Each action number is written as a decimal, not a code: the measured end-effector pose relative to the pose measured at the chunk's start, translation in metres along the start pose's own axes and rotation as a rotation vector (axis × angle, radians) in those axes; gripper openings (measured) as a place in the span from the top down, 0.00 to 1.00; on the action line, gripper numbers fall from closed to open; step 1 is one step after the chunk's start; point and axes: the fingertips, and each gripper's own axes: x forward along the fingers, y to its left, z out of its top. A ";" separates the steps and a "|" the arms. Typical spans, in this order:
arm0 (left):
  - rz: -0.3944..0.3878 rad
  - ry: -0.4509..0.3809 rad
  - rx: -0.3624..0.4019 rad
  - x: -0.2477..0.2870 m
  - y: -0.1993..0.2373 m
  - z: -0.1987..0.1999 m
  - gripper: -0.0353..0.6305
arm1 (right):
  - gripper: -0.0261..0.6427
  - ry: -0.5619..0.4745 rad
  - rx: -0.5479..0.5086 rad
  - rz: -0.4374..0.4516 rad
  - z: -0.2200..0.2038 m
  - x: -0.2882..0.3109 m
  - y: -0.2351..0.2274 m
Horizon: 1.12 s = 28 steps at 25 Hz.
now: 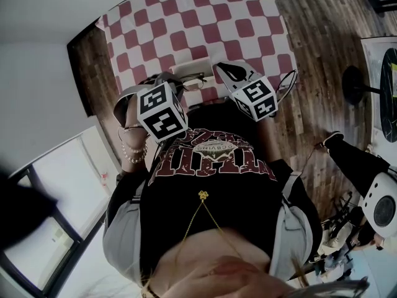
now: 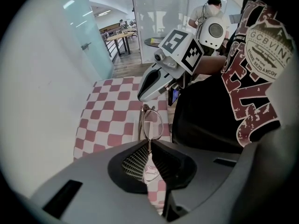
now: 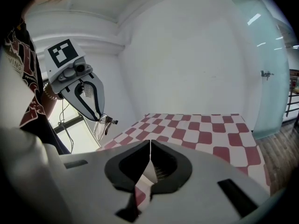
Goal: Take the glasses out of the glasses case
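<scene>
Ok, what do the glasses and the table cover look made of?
Glasses, pinched in the left hand-held gripper: thin dark wire rim, probably metal; the lenses are clear, since the table shows through them. Table cover: red-and-white checks, matte with no glare; it could be cloth or vinyl, I cannot tell which.

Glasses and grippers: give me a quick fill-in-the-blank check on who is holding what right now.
1. The left gripper is shut on the ___.
2. The right gripper is shut and holds ___.
3. The tablecloth is checked red and ___.

Missing words: glasses; nothing; white.
</scene>
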 end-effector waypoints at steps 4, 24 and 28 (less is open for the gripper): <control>0.005 0.003 -0.003 0.000 0.000 -0.001 0.91 | 0.93 0.006 -0.008 -0.006 -0.001 0.000 0.002; -0.011 0.001 0.006 -0.001 -0.008 0.002 0.91 | 0.93 0.028 -0.005 -0.012 -0.006 -0.003 0.003; -0.015 0.002 0.005 0.002 -0.007 0.001 0.91 | 0.93 0.029 0.002 -0.019 -0.007 -0.002 0.001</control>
